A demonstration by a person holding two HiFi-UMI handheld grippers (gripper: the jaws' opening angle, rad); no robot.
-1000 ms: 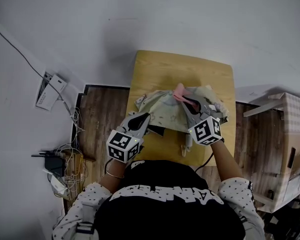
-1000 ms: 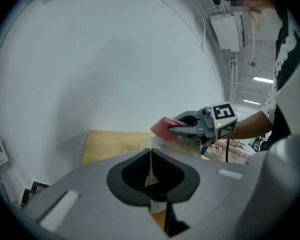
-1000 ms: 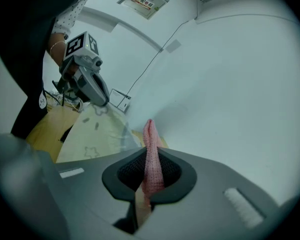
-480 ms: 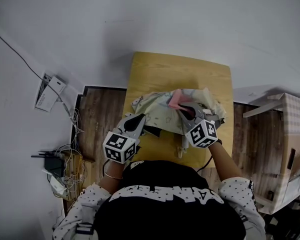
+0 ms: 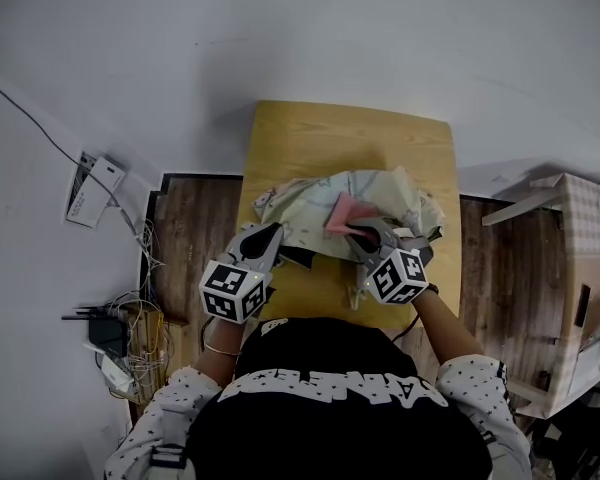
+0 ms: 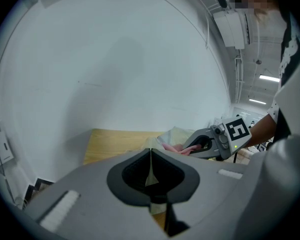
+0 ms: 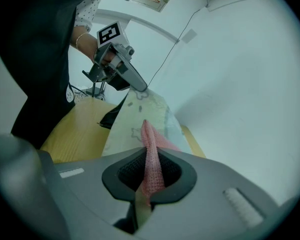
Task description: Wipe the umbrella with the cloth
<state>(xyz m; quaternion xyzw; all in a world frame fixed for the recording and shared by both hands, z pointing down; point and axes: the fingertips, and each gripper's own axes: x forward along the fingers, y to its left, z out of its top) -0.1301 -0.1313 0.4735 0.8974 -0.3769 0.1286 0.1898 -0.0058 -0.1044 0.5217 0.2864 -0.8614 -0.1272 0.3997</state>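
A folded pale patterned umbrella (image 5: 380, 193) lies across the middle of the wooden table (image 5: 350, 133), its light handle (image 5: 358, 294) pointing at the near edge. My left gripper (image 5: 276, 232) is shut on a thin edge of the umbrella's fabric (image 6: 150, 168) at the left end. Pressed down on the canopy is a pink cloth (image 5: 340, 213), and my right gripper (image 5: 360, 234) is shut on it. In the right gripper view the cloth (image 7: 151, 156) runs out between the jaws onto the umbrella (image 7: 135, 116), with the left gripper (image 7: 140, 87) beyond. The left gripper view shows the right gripper (image 6: 186, 148).
A white wall stands behind the small table. On the wooden floor to the left lie cables and a white box (image 5: 92, 186). A cardboard box (image 5: 585, 278) stands at the right. My body is close against the table's near edge.
The right gripper has drawn the pink cloth leftward and nearer to me across the canopy. The left gripper has kept its hold in the same place.
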